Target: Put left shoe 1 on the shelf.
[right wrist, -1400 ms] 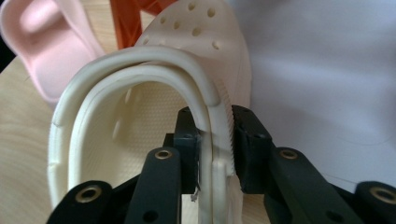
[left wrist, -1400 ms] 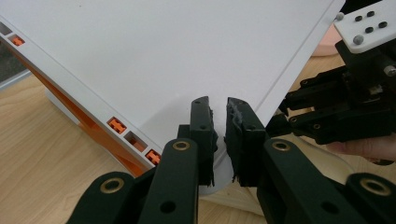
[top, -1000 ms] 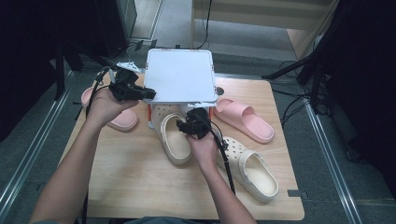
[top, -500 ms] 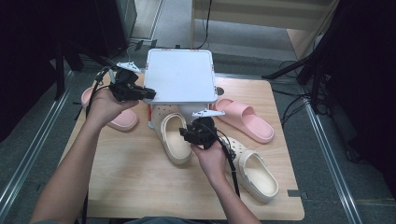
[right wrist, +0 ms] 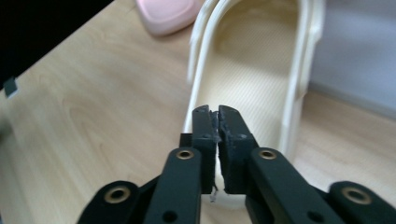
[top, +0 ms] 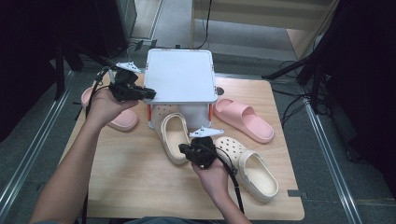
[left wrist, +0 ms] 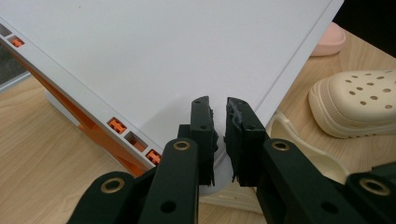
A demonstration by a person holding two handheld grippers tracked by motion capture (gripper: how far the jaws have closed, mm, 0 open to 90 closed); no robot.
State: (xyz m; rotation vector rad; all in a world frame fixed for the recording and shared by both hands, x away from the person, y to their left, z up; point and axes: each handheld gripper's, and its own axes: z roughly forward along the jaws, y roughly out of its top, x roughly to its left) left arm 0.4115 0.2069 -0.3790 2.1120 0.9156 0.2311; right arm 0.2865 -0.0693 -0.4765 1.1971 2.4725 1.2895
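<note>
While my left tongs (top: 148,93) gripped the white square rack's top panel (top: 180,74), my right tongs (top: 183,150), having just closed, pinched the cream perforated foam clog's heel rim (right wrist: 205,116).

Pink slides (top: 243,119) (top: 114,116) on wooden table (top: 140,182).

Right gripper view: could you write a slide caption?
Right gripper shut on the heel rim of a cream clog on the wooden table.

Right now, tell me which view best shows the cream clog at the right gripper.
The right gripper view: the cream clog lies close, its heel rim pinched by the right gripper. The high view shows the clog whole but small, toe under the white rack. The left gripper view catches its rim.
</note>
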